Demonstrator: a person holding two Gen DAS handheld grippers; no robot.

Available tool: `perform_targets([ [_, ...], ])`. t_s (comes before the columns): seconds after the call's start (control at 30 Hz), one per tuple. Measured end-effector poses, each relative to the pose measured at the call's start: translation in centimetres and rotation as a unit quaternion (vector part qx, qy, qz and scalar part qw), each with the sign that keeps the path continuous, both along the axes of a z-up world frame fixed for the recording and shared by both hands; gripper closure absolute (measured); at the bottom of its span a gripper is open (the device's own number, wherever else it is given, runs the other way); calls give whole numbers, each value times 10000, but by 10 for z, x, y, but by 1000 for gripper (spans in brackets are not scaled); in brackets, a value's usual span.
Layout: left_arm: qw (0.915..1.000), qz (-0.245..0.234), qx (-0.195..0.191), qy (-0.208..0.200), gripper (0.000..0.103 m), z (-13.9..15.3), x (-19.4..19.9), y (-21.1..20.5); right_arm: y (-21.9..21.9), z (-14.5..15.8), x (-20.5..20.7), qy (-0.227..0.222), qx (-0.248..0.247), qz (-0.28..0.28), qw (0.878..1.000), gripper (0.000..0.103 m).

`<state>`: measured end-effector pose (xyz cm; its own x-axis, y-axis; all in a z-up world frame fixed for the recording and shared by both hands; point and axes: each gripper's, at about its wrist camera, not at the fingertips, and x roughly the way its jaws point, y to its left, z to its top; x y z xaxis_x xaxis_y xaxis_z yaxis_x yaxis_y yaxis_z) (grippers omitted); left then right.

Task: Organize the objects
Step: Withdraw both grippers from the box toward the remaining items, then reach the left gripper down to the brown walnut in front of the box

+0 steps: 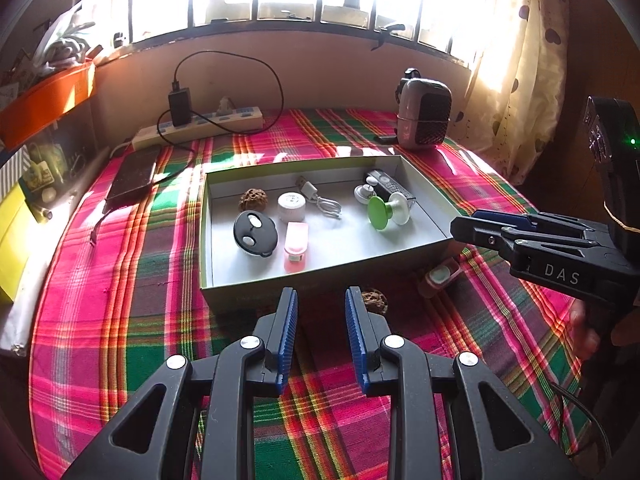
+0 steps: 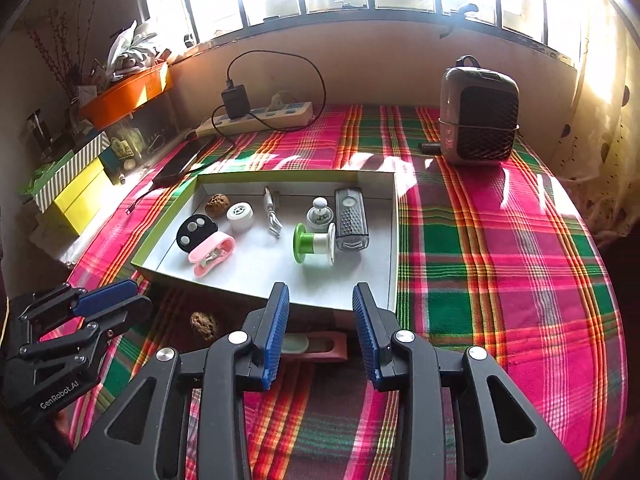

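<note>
1. The box (image 2: 394,240), a single shallow open tray with a green rim and grey floor, sat at the middle of the plaid cloth (image 2: 500,264) on the worktop, at twelve o'clock from both grippers.
2. Inside it lay eight things: one walnut (image 2: 217,202), one white round cap (image 2: 240,216), one white cable plug (image 2: 272,212), one white knobbed piece (image 2: 319,213), one black grater-like case (image 2: 351,219), one green-and-white spool (image 2: 314,243), one black disc with two pale buttons (image 2: 195,231), and one pink clip (image 2: 211,255).
3. The spool lay on its side near the box's centre; the pink clip touched the black disc at eight o'clock from the spool.
4. Two things lay outside on the cloth, just in front of the near wall: a second walnut (image 2: 203,325) and one pink case with a pale green insert (image 2: 316,346).
5. The left gripper (image 1: 321,304) had its blue pads apart with nothing between them; the second walnut showed at one o'clock of its right pad.
6. The right gripper (image 2: 321,300) also stood apart and gripped nothing; the pink case lay on the cloth below the gap between its pads.
7. Behind the box, one white power strip (image 2: 260,118) carried one black charger (image 2: 236,101) at eleven o'clock, and one small heater (image 2: 478,120) stood at one o'clock.
</note>
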<state>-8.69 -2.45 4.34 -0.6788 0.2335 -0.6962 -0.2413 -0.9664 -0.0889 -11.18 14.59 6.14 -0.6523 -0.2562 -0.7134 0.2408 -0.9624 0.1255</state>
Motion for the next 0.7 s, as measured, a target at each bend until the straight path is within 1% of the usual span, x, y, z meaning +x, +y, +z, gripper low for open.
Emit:
perform_targets([
  [0.13,9999,-68,84,-65,79,-4,3,2,8,-6,7,-45,-6,-117,9999,68],
  [0.23,9998,-113,58,-137,74,-9,2,6,14,-11,10,-94,-24,-164,9998,68],
  [0.43,9996,-169,52,-239,73,-14,0,12,23,-17,13,-147,-44,-284,9995,68],
  [0.7,9990,-273,-25,-347,73,-22,-6,24,26,-24,15,-228,-43,-268,9994,68],
])
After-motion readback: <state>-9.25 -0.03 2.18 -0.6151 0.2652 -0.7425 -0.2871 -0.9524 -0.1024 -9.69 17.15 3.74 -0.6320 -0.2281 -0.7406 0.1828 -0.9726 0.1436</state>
